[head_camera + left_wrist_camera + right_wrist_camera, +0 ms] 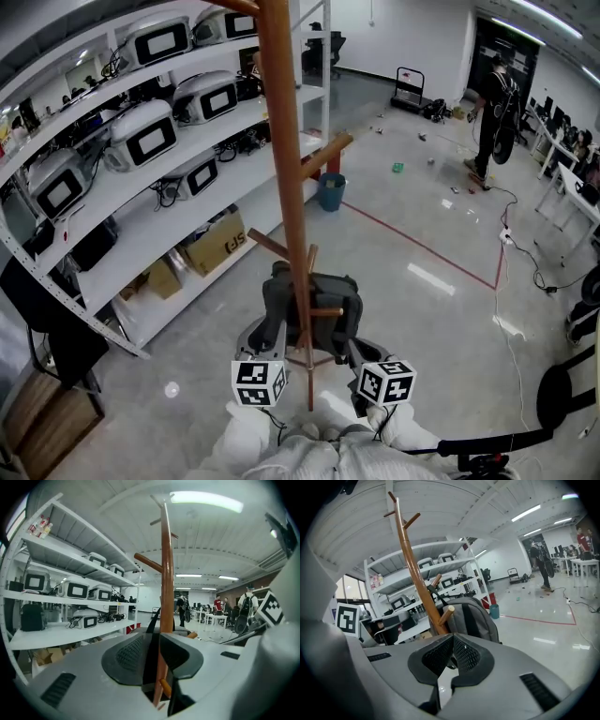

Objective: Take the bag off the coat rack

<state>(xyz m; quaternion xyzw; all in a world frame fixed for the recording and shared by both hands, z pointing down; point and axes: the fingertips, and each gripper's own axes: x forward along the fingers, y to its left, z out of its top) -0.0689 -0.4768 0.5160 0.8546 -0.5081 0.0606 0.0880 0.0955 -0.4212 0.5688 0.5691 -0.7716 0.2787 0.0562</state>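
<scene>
Backpack hangs on a low peg of the coat rack, just ahead of the 2 grippers. The left gripper stands spread, with the pole seen through its gap. The right gripper is pressed together and empty.

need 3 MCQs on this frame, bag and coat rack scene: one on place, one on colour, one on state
1. The bag is:
A. hung low on the coat rack
B. on a chair
C. at the top peg

2. The bin on the floor is:
A. red
B. blue
C. white

3. The right claw is:
A. shut on a strap
B. wide open
C. shut, empty

Key:
1 A, the bag sits against the pole by its lower pegs.
2 B, its wall is plainly blue.
3 C, in the right gripper view the pads meet at the tips with nothing between them.
</scene>
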